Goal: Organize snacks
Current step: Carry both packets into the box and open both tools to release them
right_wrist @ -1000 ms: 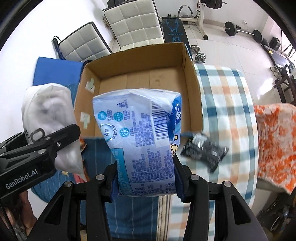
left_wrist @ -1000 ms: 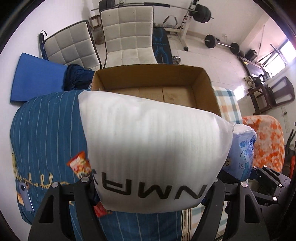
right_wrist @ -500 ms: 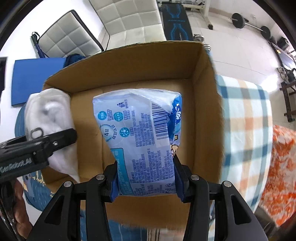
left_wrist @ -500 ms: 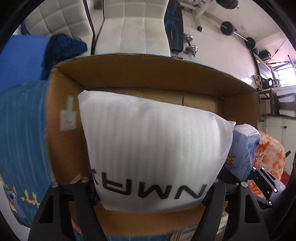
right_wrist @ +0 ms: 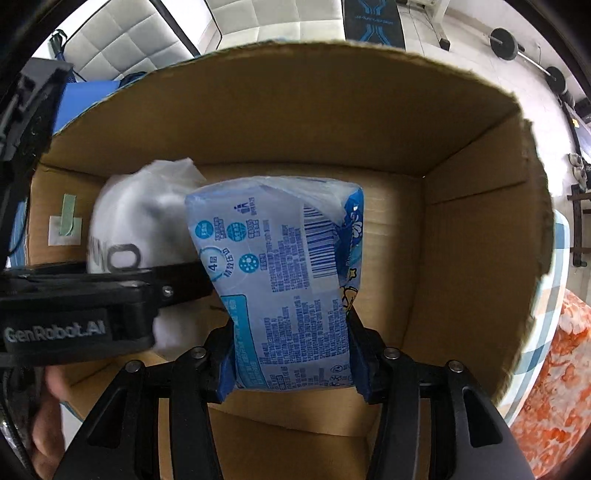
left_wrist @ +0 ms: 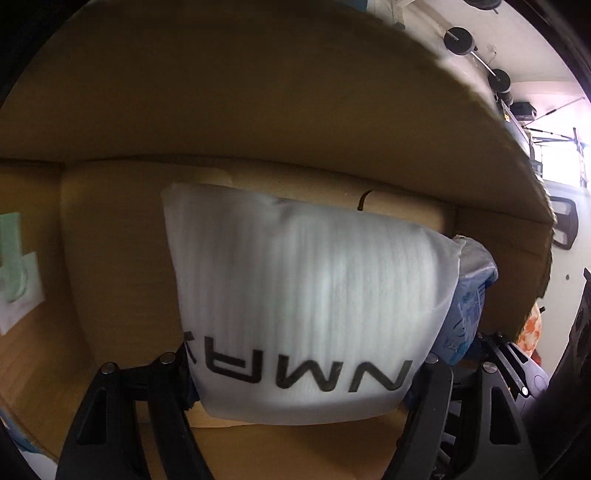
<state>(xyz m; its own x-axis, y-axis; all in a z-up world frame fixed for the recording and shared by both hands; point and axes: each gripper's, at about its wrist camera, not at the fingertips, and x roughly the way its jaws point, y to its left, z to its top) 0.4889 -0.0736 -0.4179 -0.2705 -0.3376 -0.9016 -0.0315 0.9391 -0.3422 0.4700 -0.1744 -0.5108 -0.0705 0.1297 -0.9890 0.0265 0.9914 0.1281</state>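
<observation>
My left gripper (left_wrist: 301,373) is shut on a white foam-wrapped package (left_wrist: 303,280) with black lettering, held down inside the open cardboard box (left_wrist: 258,92). My right gripper (right_wrist: 291,354) is shut on a light blue printed snack pack (right_wrist: 280,280), also inside the cardboard box (right_wrist: 476,258). In the right wrist view the white package (right_wrist: 136,218) sits just left of the blue pack, with the left gripper (right_wrist: 177,280) across it. The blue pack (left_wrist: 469,306) peeks out at the white package's right side in the left wrist view.
The box stands on a checked cloth (right_wrist: 554,295) beside an orange patterned fabric (right_wrist: 554,387). White padded chairs (right_wrist: 273,18) and barbell weights (right_wrist: 506,38) lie beyond the box. Green tape (right_wrist: 66,221) marks the box's left wall. A hand (right_wrist: 51,384) shows at the lower left.
Both grippers have moved forward and down with their packs, from above the box rim to well inside the box. The box walls now fill both views.
</observation>
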